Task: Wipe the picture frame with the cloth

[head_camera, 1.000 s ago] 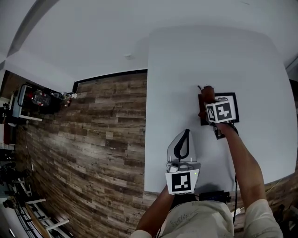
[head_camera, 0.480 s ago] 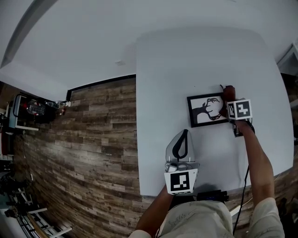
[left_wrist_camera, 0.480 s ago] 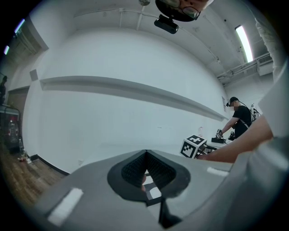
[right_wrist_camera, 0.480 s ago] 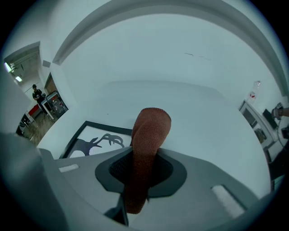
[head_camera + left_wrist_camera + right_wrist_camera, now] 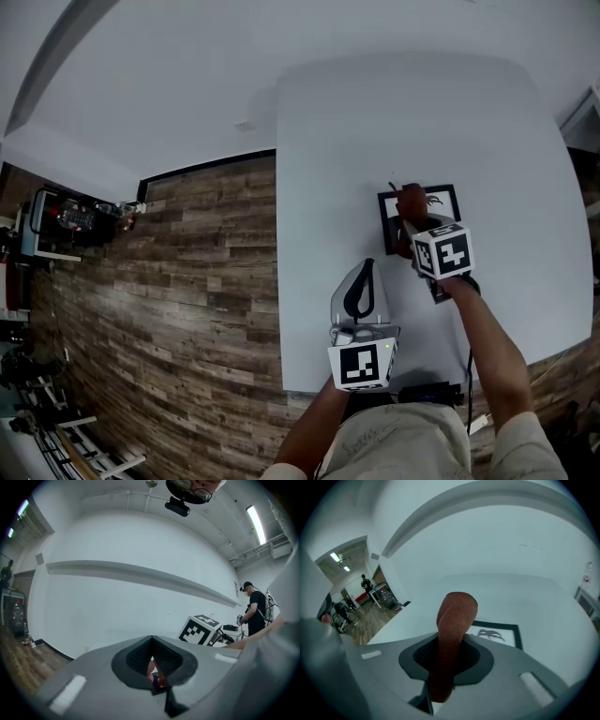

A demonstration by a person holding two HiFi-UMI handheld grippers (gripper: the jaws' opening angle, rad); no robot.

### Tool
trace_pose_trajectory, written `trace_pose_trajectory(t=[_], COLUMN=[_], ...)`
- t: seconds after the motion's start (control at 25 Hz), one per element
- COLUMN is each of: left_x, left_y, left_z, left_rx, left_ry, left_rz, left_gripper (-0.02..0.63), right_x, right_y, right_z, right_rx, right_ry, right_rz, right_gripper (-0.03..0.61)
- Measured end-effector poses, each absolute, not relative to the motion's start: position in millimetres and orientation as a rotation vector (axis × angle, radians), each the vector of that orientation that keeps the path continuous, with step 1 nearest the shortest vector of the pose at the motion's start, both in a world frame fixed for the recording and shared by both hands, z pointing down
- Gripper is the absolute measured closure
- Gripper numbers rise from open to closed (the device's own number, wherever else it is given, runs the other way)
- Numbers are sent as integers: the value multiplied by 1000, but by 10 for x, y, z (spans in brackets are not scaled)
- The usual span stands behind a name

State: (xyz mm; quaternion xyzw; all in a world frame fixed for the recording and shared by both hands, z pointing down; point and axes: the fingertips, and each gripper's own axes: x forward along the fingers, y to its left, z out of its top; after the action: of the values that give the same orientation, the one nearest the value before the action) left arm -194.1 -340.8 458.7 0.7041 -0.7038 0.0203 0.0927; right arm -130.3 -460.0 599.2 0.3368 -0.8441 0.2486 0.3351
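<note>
A black-framed picture (image 5: 441, 204) with a black-and-white print lies flat on the white table (image 5: 328, 141). My right gripper (image 5: 411, 223) is shut on a rust-brown cloth (image 5: 410, 199), which rests over the left part of the picture and hides it. In the right gripper view the cloth (image 5: 454, 616) sticks up from between the jaws of the right gripper (image 5: 451, 646), with the picture (image 5: 499, 632) just behind it. My left gripper (image 5: 371, 267) hovers nearer to me, left of the picture, shut and holding nothing. In the left gripper view the left gripper (image 5: 152, 660) points towards the cloth.
The table's left edge (image 5: 278, 281) drops to a wood-plank floor (image 5: 187, 281). A black device (image 5: 427, 394) with a cable sits at the table's near edge. A person in black (image 5: 254, 611) stands far off at the right. A cart with items (image 5: 66, 216) stands at the far left.
Over the last half second my right gripper has dragged the cloth from the picture's right edge across to its left part. The left gripper has stayed where it was.
</note>
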Motion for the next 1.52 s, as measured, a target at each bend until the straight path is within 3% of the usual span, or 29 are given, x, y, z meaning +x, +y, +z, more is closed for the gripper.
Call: trace_pose_trajectory(t=[0.32,1.04,1.52], left_x=[-2061,-2005,-1933], left_y=[-3360,-3449,-3458], left_z=[4532,4636,4552], left_rx=[2053,2077,2091], left_ry=[-2144,-2114,-2110], left_rz=[1,-6,-13], left_gripper=[612,612,612], right_x=[-1892,88,99], right_y=[-4208,-4785,-4750], right_z=[6314,6402,6370], right_rx=[729,1135,1143], right_ry=[-2190,-1952,-1965], right_rz=[687,783,773], right_gripper=[488,488,488])
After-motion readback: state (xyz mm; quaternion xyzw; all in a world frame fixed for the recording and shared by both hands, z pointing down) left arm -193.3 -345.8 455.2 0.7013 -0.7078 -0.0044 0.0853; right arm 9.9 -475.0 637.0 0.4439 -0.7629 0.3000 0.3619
